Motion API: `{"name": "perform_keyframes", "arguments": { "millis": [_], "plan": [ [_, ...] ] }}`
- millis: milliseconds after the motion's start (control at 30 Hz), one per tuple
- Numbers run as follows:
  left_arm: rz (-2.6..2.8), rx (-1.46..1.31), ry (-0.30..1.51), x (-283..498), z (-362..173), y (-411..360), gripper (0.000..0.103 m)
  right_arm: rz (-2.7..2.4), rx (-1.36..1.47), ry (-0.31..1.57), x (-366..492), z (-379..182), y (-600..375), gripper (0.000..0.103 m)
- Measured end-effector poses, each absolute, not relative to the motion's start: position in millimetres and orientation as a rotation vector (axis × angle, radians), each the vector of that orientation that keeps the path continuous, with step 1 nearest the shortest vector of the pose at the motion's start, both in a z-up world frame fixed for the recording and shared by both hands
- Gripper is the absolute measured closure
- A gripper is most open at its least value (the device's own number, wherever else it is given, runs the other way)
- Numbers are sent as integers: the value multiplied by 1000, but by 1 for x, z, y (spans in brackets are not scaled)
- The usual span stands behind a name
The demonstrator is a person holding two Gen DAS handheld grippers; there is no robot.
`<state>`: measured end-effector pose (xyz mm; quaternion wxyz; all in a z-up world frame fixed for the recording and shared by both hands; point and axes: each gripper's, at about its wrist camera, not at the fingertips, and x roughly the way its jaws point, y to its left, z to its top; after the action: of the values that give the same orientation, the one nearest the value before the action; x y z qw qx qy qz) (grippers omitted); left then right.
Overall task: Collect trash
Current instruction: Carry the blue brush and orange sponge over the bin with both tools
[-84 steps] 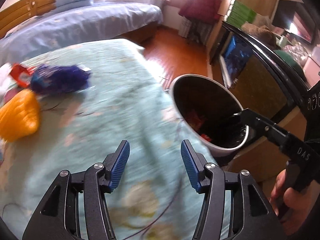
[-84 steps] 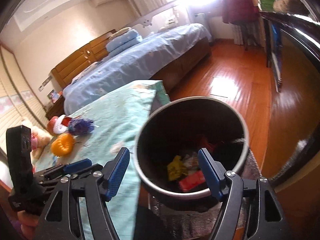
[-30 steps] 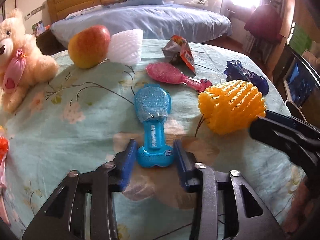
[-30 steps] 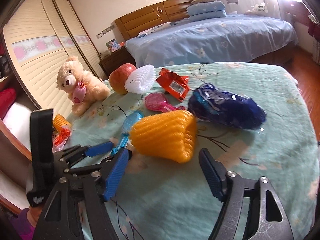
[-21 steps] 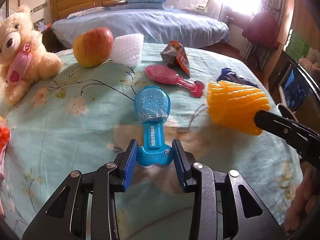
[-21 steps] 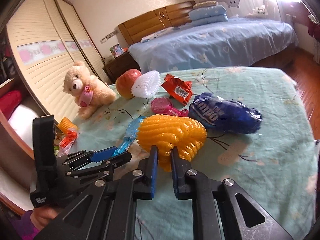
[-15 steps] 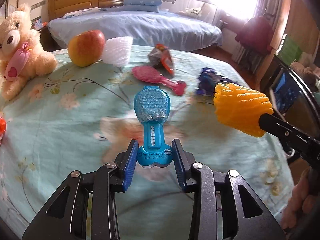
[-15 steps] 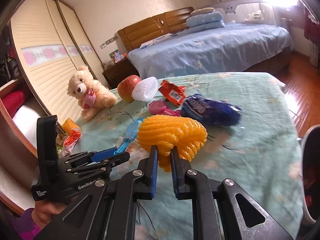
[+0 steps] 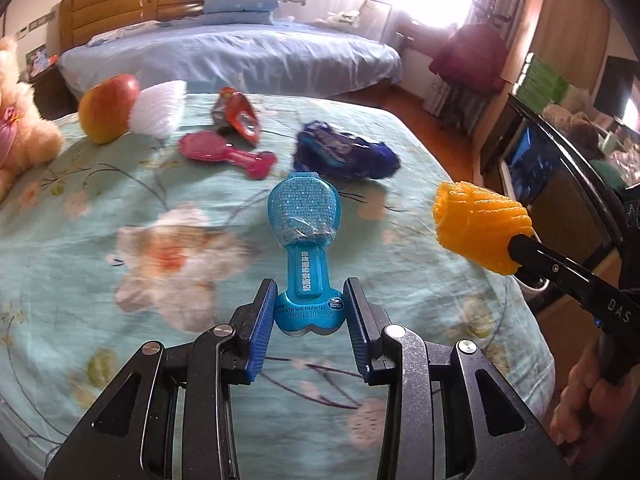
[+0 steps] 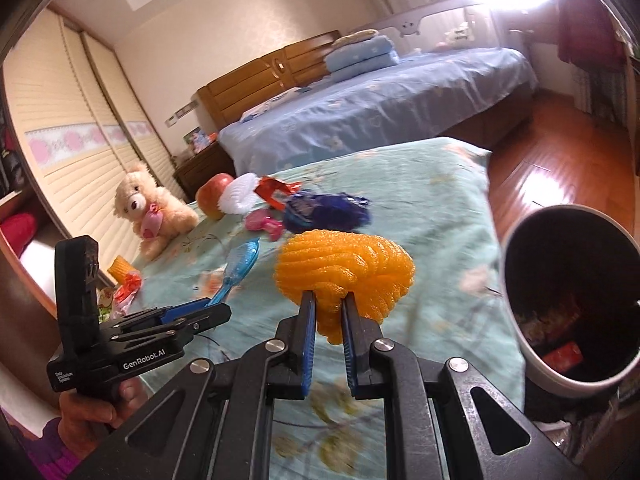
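Observation:
My left gripper (image 9: 310, 316) is shut on the base of a blue brush-shaped plastic package (image 9: 306, 224) and holds it above the bedspread; it also shows in the right wrist view (image 10: 240, 264). My right gripper (image 10: 328, 312) is shut on an orange foam net (image 10: 344, 272), lifted off the bed; it also shows in the left wrist view (image 9: 478, 234). The white-rimmed trash bin (image 10: 568, 380) stands at the right beside the bed with wrappers inside. A dark blue wrapper (image 9: 346, 156) and a red wrapper (image 9: 238, 116) lie on the bed.
On the teal bedspread (image 9: 120, 220) lie a pink brush (image 9: 224, 154), a white foam net (image 9: 158, 110), an apple (image 9: 106, 106) and a teddy bear (image 10: 148, 208). A blue-covered bed (image 9: 240, 56) is behind. A dark cabinet (image 9: 560, 184) stands at right.
Both grippers closed on their items and lifted them, then swung right toward the bin, which has come into the right wrist view.

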<state>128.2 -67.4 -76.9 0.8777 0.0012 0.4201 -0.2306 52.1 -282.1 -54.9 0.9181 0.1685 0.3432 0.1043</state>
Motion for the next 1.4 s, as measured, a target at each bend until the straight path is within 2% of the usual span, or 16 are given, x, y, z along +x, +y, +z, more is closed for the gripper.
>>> {"name": "perform_keyframes", "arguments": {
  "millis": [1400],
  "plan": [
    [-705, 168, 850, 100, -64, -200, 70, -74, 374, 659, -15, -59, -393, 91]
  ]
}}
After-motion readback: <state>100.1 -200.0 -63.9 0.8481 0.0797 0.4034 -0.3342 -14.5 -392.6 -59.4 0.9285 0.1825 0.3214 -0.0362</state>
